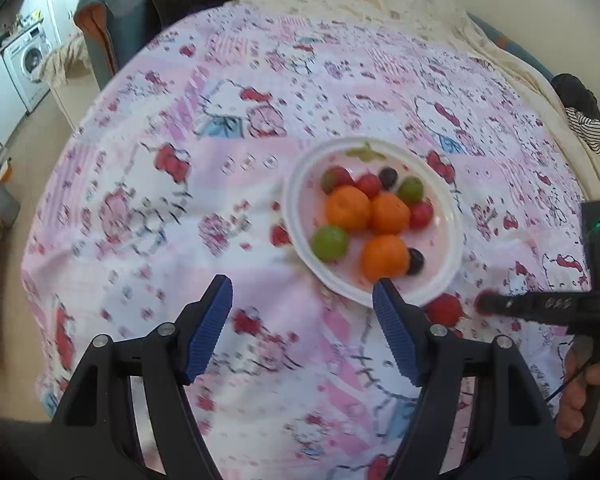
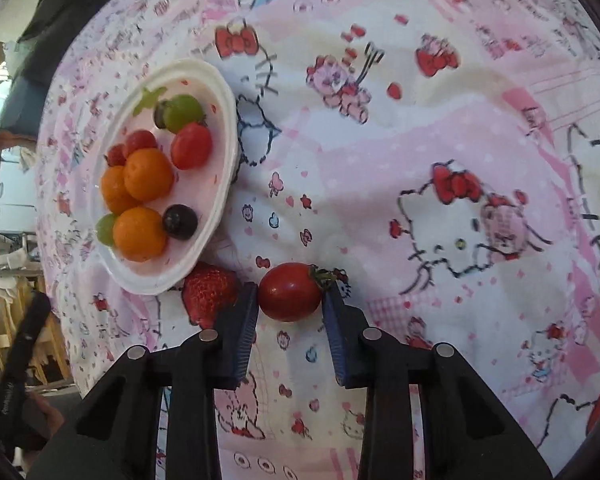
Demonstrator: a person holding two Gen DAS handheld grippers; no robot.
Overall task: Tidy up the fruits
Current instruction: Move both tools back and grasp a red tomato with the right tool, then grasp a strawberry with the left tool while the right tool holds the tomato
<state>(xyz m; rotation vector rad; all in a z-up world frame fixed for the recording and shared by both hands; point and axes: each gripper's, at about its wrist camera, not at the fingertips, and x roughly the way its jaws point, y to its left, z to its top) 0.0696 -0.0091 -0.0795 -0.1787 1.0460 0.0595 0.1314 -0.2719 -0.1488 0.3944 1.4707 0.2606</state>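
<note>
Tomato point(image 2: 290, 292) lies crosswise between right gripper point(image 2: 290, 300) pads, plate point(image 2: 224, 128) up-left; left gripper point(image 1: 302, 296) gapes empty

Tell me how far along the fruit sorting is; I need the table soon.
Mostly done: oranges, grapes and tomatoes already fill the white plate. In hand: the right gripper is closed around a cherry tomato. Left: that tomato and the strawberry beside the plate. The left gripper is open.
</note>
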